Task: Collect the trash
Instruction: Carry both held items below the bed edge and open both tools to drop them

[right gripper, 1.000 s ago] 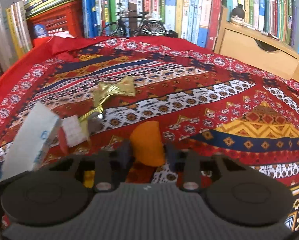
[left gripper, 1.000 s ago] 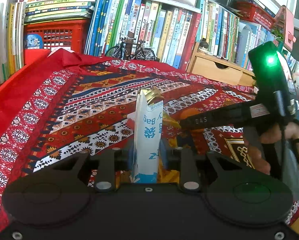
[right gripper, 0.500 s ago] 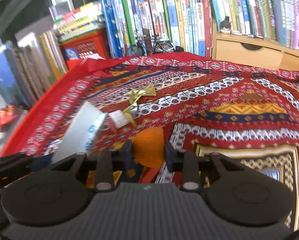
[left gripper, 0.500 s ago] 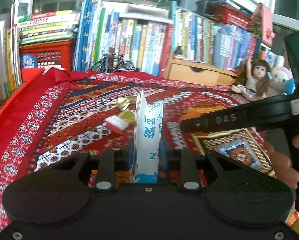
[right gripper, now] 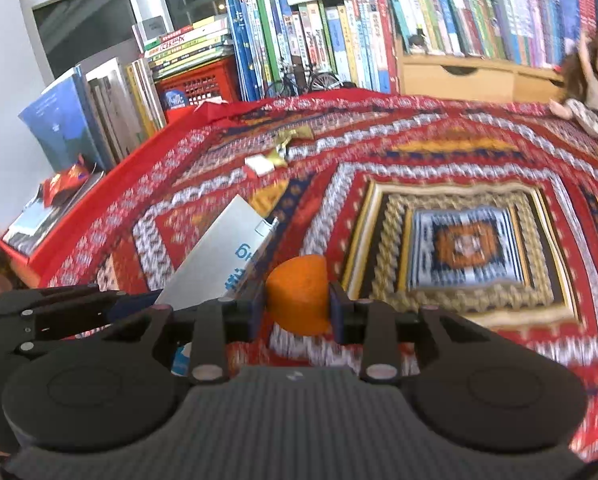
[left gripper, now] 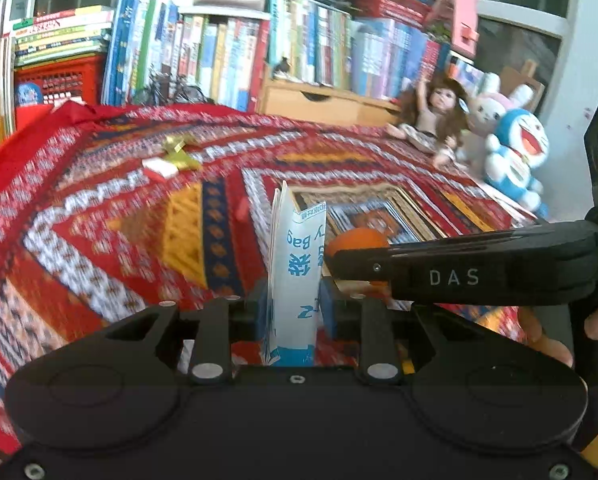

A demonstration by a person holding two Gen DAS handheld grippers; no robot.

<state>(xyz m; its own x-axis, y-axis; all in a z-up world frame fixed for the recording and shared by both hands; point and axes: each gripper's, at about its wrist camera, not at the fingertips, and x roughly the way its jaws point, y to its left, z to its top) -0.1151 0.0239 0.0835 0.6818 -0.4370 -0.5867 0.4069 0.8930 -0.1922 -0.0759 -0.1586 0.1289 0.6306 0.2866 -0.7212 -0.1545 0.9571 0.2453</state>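
My left gripper (left gripper: 293, 308) is shut on a flat white-and-blue paper bag (left gripper: 297, 276), held upright above the patterned red tablecloth (left gripper: 119, 240). My right gripper (right gripper: 298, 314) is shut on an orange piece of peel (right gripper: 297, 296). From the right wrist view the paper bag (right gripper: 227, 256) leans at the left, with the left gripper's body below it. The left wrist view shows the right gripper's black finger (left gripper: 459, 276) reaching in from the right with the orange peel (left gripper: 357, 242) behind it. A gold wrapper (left gripper: 179, 152) and a small white-and-red wrapper (left gripper: 159, 168) lie on the cloth far back left.
Rows of books (left gripper: 227, 52) and a red crate (left gripper: 59, 80) line the back edge. A doll (left gripper: 435, 120) and plush toys (left gripper: 515, 152) sit at the back right. A wooden drawer box (left gripper: 319, 100) stands behind the cloth. A red snack wrapper (right gripper: 65, 184) lies off the cloth's left edge.
Both grippers pulled back from the wrappers and swung right over the cloth, each keeping its item. The doll and plush toys came into view.
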